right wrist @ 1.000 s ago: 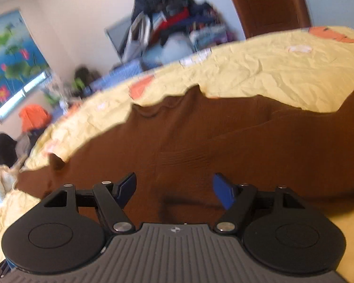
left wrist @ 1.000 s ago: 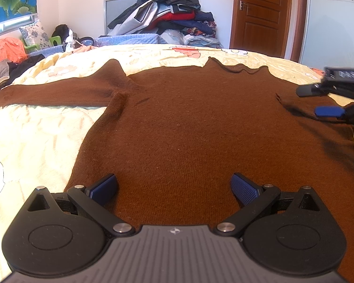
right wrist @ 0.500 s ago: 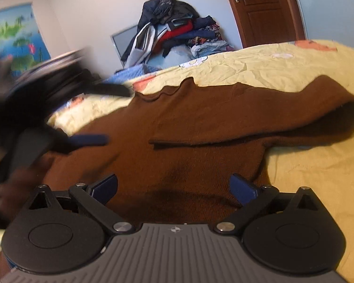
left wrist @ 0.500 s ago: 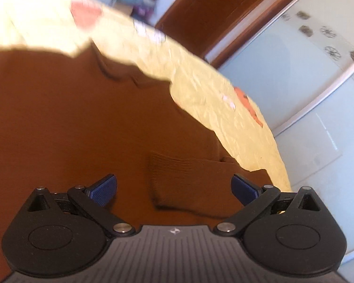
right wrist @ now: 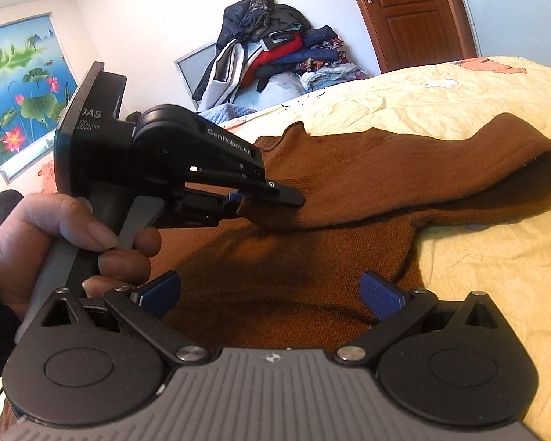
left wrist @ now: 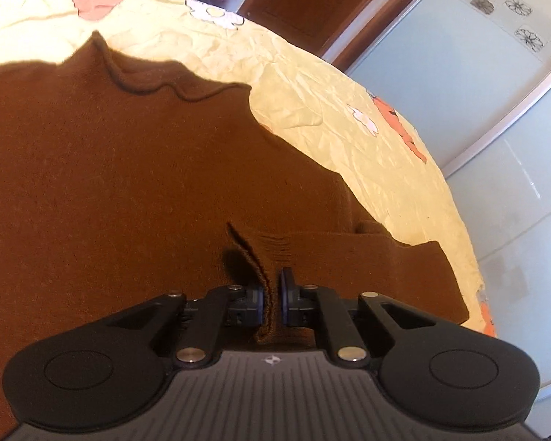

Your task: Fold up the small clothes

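Note:
A brown knit sweater (left wrist: 121, 169) lies flat on the yellow bedspread (left wrist: 312, 84), collar at the far side. Its right sleeve (right wrist: 404, 176) is folded back across the body. My left gripper (left wrist: 271, 301) is shut on the sleeve's cuff (left wrist: 272, 253); it also shows in the right wrist view (right wrist: 238, 198), held by a hand and pinching the cuff above the sweater body. My right gripper (right wrist: 272, 294) is open and empty, low over the sweater's lower body (right wrist: 275, 279).
A pile of clothes (right wrist: 275, 51) lies against the far wall beyond the bed. A wooden door (right wrist: 422, 11) stands at the back right. A glass wardrobe panel (left wrist: 496, 110) runs along the bed's right side. A lotus picture (right wrist: 18, 84) hangs at the left.
My left gripper has closed on the sleeve cuff, which it was only straddling half a second ago, and lifted it slightly. The right gripper has stayed open over the sweater.

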Tool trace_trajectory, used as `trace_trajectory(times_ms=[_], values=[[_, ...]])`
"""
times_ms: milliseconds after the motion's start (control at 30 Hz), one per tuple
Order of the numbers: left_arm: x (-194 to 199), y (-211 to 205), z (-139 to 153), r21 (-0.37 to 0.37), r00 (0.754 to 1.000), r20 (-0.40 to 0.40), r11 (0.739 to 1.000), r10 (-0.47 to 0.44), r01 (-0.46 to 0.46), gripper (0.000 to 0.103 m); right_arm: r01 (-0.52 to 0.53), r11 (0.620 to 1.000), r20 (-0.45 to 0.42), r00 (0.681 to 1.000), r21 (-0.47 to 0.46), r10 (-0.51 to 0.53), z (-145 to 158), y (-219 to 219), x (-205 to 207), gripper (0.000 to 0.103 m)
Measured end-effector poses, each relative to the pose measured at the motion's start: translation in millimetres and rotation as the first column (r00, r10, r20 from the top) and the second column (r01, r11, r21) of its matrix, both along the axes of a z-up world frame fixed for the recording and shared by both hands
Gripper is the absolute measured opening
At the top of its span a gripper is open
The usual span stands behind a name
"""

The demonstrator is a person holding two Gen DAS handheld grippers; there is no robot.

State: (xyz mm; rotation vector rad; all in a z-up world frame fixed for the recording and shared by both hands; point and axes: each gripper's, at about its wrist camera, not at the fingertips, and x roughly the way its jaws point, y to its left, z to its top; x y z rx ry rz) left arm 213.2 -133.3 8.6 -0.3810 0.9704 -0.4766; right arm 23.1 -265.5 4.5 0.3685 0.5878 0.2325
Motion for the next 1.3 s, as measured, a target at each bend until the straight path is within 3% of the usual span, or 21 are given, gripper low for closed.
trace_trajectory(times_ms=[100, 267, 433, 633, 900, 1300], values=[[-7.2, -1.7, 11.7, 0.051, 0.998, 0.059, 0.999, -0.011, 0.008, 0.005, 0.000, 1.000, -0.002, 1.000, -0.017, 0.000, 0.7, 2.7, 1.9, 0.103], [-14.7, 7.8, 39.0, 0.053, 0.989, 0.149, 0.998, -0.023, 0.016, 0.005, -0.001, 1.000, -0.003, 1.000, -0.030, 0.001, -0.8, 4.0, 0.5, 0.103], [-16.4, 36.6, 52.1, 0.148, 0.972, 0.236, 0.989, -0.013, -0.023, 0.004, -0.002, 0.999, -0.003, 1.000, -0.033, 0.002, -0.5, 3.9, 0.3, 0.103], [-12.6, 105.2, 43.0, 0.252, 0.967, 0.239, 0.956, 0.089, -0.150, 0.005, -0.002, 0.999, -0.003, 1.000, -0.033, 0.002, -0.3, 3.7, -0.3, 0.103], [-17.4, 185.4, 28.5, 0.250, 0.949, 0.205, 0.925, 0.239, -0.287, 0.005, -0.004, 0.999, -0.005, 1.000, -0.045, 0.004, 0.5, 3.8, -1.0, 0.103], [-13.6, 197.4, 20.7, 0.280, 0.938, 0.233, 0.906, 0.258, -0.319, 0.005, -0.006, 0.996, -0.012, 1.000, -0.085, 0.005, 2.5, 9.1, 2.3, 0.103]])
